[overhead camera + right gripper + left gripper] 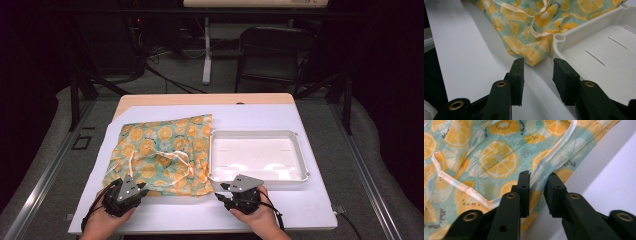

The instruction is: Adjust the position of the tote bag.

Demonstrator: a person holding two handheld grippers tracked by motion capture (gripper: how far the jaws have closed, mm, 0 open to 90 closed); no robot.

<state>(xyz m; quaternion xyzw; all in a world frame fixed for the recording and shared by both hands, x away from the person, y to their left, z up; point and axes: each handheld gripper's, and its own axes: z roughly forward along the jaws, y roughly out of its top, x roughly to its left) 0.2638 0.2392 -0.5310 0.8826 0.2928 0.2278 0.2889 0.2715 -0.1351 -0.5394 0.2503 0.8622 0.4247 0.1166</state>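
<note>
the white-covered table point(310, 210) carries all items; places below are given relative to the white rectangular plastic tray point(300, 150) at its right half

the teal fabric bag printed with orange citrus slices point(160, 150) lies flat just left of the tray, its right edge touching or nearly touching the tray's left wall. its near right corner point(531, 58) sits beside the tray's near left corner post

risk 1: the bag is limp and wide. lifted from one edge only, it is likely to fold, drag on the table cover and catch on the tray wall

the translucent pale ribbon drawstring point(461, 187) lies looped loose on the bag. risk 2: it could snag a jaw or slip out of a pinch

the left gripper point(131, 192) is at the bag's near left edge, well left of the tray. its jaws stand narrowed around a fabric fold and ribbon; whether the pads press cannot be told. a shallow bite could slip

the right gripper point(235, 192), just before the tray's near left corner, stands released and empty. risk 3: advancing straight could strike the tray wall
</note>
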